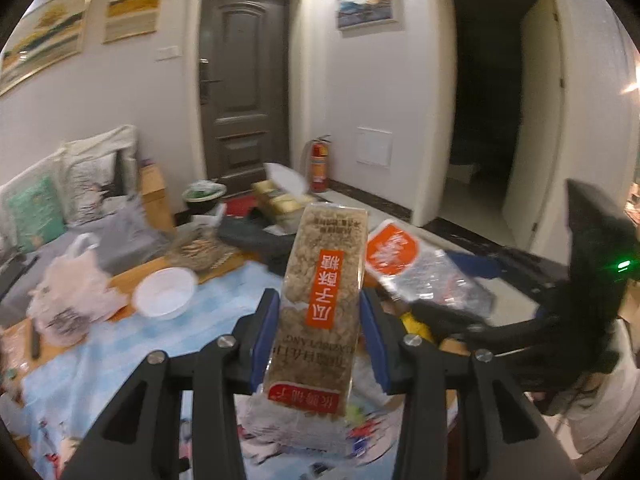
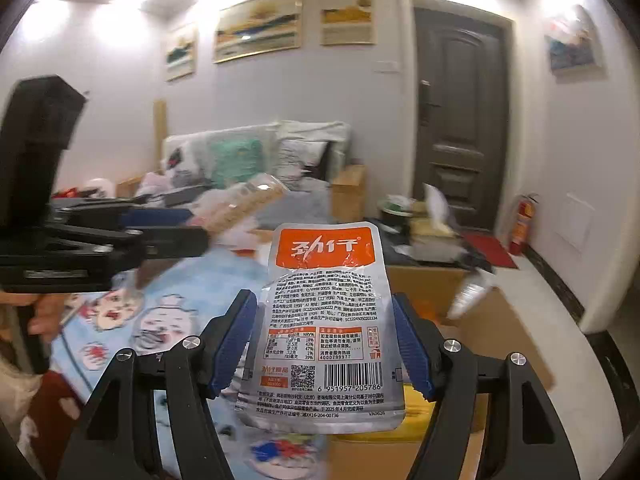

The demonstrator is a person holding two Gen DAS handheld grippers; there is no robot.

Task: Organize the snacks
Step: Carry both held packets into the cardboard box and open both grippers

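My left gripper (image 1: 320, 340) is shut on a long clear pack of seed brittle (image 1: 320, 280) with an orange label, held upright above the table. My right gripper (image 2: 324, 344) is shut on a silver snack pouch (image 2: 326, 320) with an orange top, its back label facing me. In the left wrist view the pouch (image 1: 416, 268) and right gripper (image 1: 560, 312) are to the right. In the right wrist view the left gripper (image 2: 100, 240) and the brittle pack (image 2: 244, 200) are to the left, blurred.
A table with a light blue printed cloth (image 1: 120, 360) lies below, with a white bowl (image 1: 164, 292), a white plastic bag (image 1: 68, 292) and a basket of snacks (image 1: 200, 248). A cardboard box (image 2: 472, 308) stands below right. A sofa with cushions (image 2: 248, 152) is behind.
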